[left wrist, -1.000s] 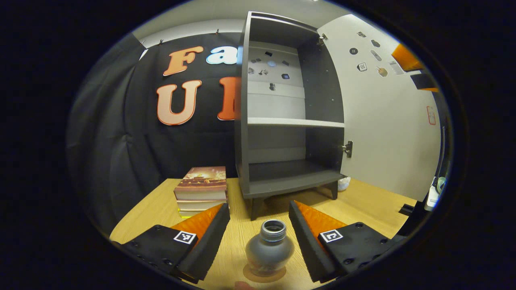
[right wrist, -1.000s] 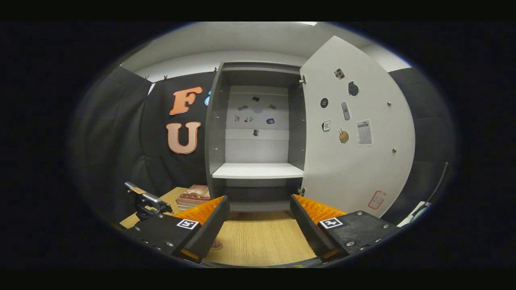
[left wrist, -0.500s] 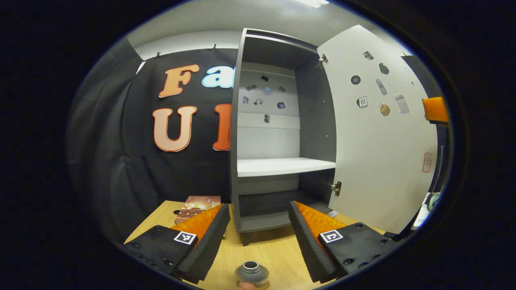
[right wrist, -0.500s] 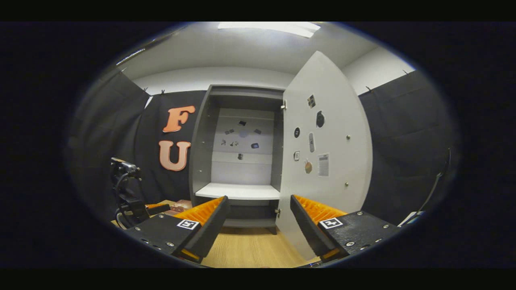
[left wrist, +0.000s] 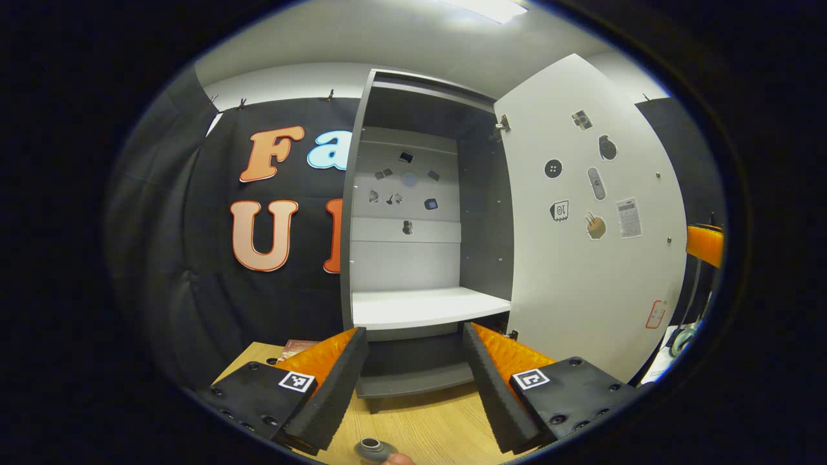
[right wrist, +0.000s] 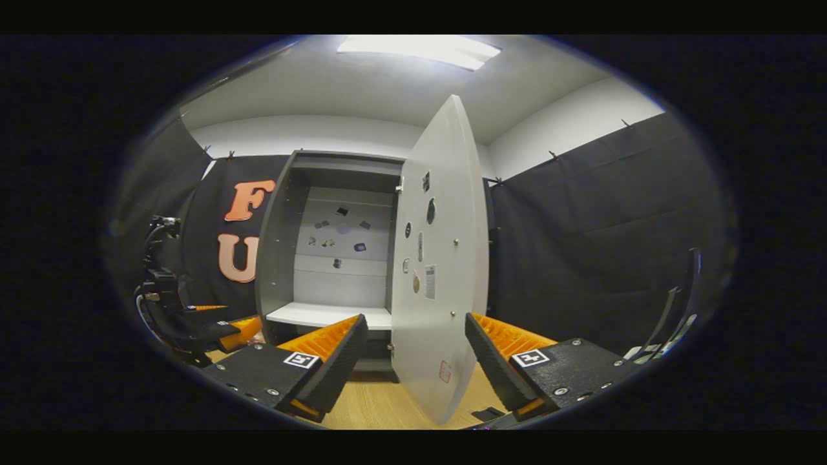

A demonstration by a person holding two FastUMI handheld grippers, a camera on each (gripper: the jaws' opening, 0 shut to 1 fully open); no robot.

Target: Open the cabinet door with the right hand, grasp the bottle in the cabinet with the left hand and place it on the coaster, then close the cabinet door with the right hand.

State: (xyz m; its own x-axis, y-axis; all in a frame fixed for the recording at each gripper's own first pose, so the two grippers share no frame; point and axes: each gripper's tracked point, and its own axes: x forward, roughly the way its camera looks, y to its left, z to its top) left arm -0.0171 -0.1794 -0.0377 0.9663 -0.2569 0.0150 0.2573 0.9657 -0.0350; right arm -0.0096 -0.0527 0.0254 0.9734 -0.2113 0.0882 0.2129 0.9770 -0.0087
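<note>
You are holding the left hand-held gripper [left wrist: 413,352] spread wide, with nothing between its fingers. The bottle [left wrist: 375,448] is sitting on the tabletop [left wrist: 426,429] just below them, cut off at the near edge so only its open mouth is showing; the coaster under it is hidden. Your right hand-held gripper [right wrist: 417,339] is also spread and gripping nothing, facing the cabinet door [right wrist: 439,271], which is standing open, edge toward you. The cabinet [left wrist: 413,226] shelves are standing bare.
</note>
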